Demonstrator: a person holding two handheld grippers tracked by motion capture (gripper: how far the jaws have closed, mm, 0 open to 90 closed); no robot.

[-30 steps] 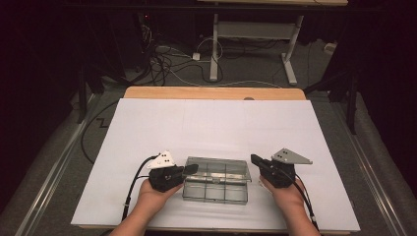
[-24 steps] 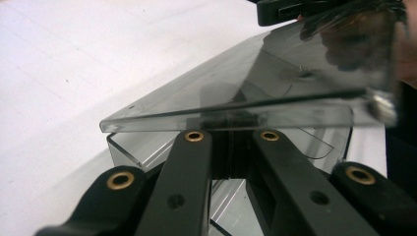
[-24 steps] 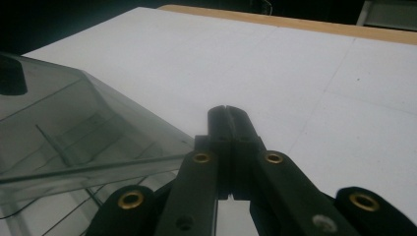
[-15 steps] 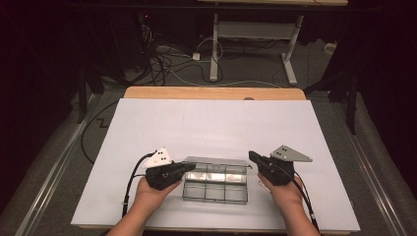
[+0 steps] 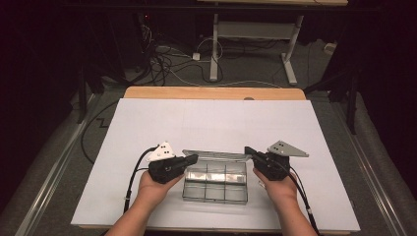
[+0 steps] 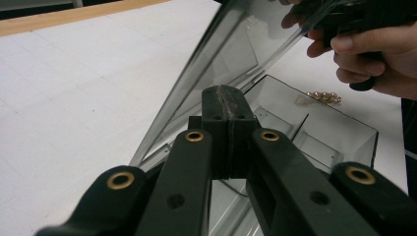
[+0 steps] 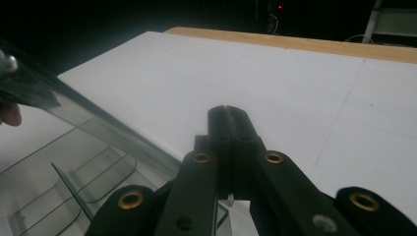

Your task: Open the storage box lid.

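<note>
A clear plastic compartment box [image 5: 215,189] sits near the table's front edge, its hinged lid [image 5: 214,155] lifted and tilted up. My left gripper [image 5: 194,158] is shut, with its tips against the lid's left end; in the left gripper view the shut jaws [image 6: 227,93] rest under the slanted lid [image 6: 231,54], over the empty compartments [image 6: 314,132]. My right gripper [image 5: 247,150] is shut too, at the lid's right end. The right gripper view has the closed jaws [image 7: 227,110] beside the lid's edge [image 7: 98,123], with nothing between them.
A short string of pearl beads [image 6: 324,97] lies on the white table sheet [image 5: 211,123] just beyond the box. The other hand [image 6: 373,49] holds its gripper over there. A wooden strip [image 5: 211,92] edges the far side; cables and desk legs lie on the floor behind.
The lid has swung up from lying nearly flat on the box to standing tilted open. Both grippers have shifted slightly with its ends; the box has stayed where it was.
</note>
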